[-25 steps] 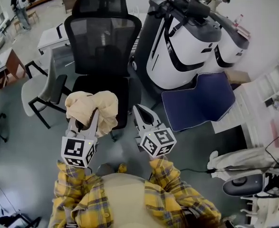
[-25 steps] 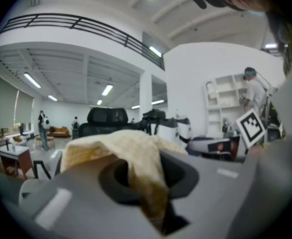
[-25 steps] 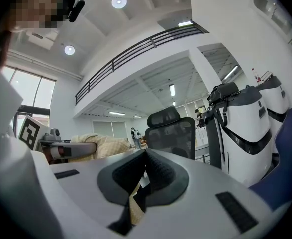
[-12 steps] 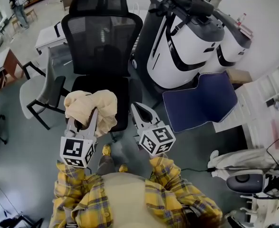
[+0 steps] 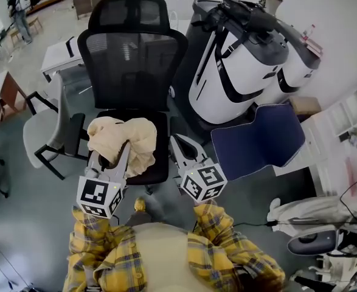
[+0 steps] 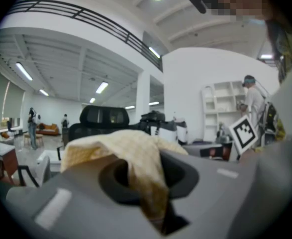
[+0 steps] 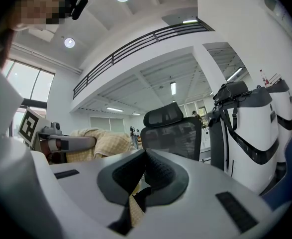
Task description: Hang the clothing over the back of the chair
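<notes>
The left gripper [image 5: 118,152] has its 2 jaws clamped on the bunched cream clothing [image 5: 132,135]. In the head view the clothing sits over the front left edge of the black chair's [image 5: 135,59] seat, short of the backrest. The right gripper [image 5: 181,146], just beside, is closed and empty.
</notes>
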`<control>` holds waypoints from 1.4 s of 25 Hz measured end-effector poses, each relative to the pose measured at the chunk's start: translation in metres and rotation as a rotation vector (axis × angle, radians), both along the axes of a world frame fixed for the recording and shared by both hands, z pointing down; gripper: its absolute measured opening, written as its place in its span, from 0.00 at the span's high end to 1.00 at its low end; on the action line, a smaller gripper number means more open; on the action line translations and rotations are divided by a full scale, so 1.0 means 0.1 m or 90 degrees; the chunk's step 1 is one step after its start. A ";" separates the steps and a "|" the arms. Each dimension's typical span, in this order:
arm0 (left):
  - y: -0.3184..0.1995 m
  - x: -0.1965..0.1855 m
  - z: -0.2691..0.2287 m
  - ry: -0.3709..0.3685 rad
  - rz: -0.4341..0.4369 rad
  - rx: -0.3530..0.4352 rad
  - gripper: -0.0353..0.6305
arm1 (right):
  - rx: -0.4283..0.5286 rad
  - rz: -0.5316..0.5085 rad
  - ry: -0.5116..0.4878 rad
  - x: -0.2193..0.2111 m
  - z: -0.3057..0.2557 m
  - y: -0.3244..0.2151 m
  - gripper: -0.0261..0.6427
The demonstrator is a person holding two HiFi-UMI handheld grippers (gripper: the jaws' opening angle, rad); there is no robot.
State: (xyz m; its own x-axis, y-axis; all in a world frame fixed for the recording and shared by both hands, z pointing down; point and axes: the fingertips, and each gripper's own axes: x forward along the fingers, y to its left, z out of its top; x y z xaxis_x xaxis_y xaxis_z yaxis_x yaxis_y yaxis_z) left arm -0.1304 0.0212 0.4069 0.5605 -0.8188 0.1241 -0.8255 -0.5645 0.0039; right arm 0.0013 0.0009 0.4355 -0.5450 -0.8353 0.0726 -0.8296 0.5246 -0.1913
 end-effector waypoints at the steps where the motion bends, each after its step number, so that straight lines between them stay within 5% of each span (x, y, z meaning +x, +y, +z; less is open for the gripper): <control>1: -0.05 -0.03 -0.01 -0.002 0.005 0.002 0.84 | 0.001 0.001 0.001 -0.03 -0.01 -0.05 0.94; 18: -0.77 -0.38 -0.11 -0.017 0.107 0.025 0.84 | 0.019 0.052 0.046 -0.41 -0.18 -0.69 0.94; 35: -1.46 -0.06 -0.43 -0.035 0.136 0.057 0.84 | 0.037 0.029 0.035 -0.16 -0.27 -1.39 0.94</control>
State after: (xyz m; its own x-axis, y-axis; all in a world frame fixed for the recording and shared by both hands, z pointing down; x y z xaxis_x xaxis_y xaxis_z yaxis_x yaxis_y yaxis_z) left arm -0.1362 -0.1244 0.3643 0.7166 -0.6915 0.0913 -0.6849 -0.7223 -0.0955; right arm -0.0143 -0.1382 0.4089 -0.5025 -0.8631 0.0512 -0.8614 0.4946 -0.1154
